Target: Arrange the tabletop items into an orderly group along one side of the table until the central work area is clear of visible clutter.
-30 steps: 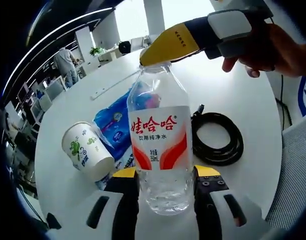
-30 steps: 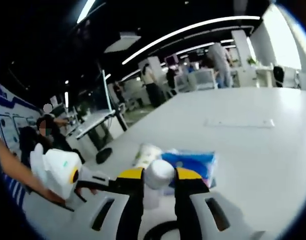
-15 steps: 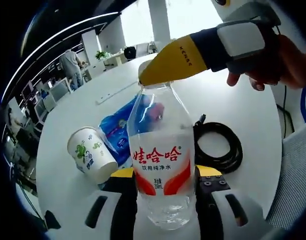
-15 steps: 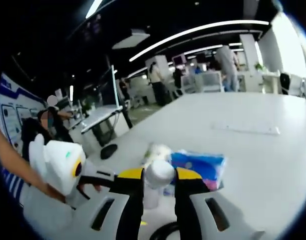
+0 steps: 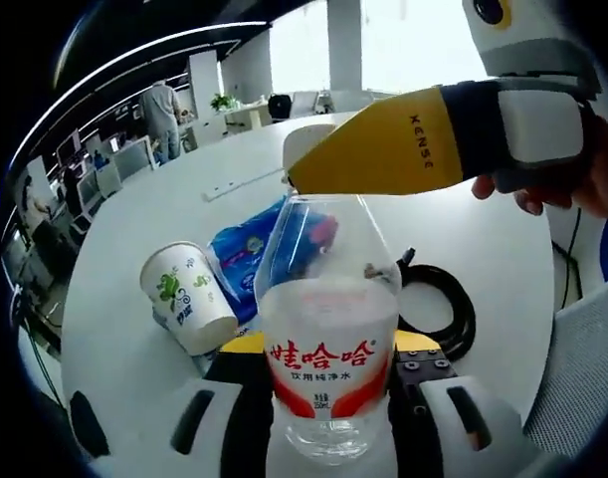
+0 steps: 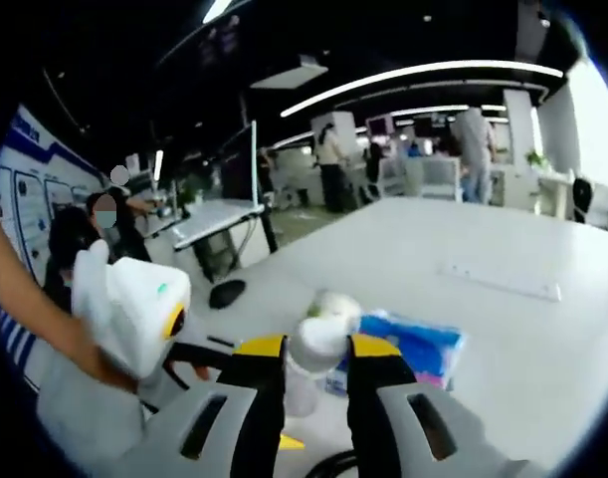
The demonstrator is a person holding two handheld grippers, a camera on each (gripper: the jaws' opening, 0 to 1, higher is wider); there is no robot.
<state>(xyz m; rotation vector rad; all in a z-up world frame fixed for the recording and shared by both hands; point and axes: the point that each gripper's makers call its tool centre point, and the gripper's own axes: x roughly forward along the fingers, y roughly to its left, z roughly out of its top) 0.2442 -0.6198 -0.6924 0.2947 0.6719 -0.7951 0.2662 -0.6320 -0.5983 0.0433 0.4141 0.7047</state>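
In the left gripper view the bottle (image 5: 328,339) fills the centre of the frame, its base pinched between the left gripper (image 5: 328,438) jaws at the bottom, while the right gripper (image 5: 403,154) comes in from the upper right with its yellow jaws closed on the cap. The right gripper view confirms this: the white cap (image 6: 318,339) sits between the right gripper's (image 6: 318,373) jaws at lower centre. Holding it at both ends likely steadies the bottle for carrying, or braces the body while the cap is turned; which one, I cannot tell. Left of the bottle a paper cup (image 5: 189,311) lies tilted on the white bench (image 5: 134,229), touching a blue packet (image 5: 246,254). A coiled black cable (image 5: 443,309) lies to the right, and a white power strip (image 5: 242,182) lies further up the frame. These items are loosely clustered, so the grouping appears unfinished.
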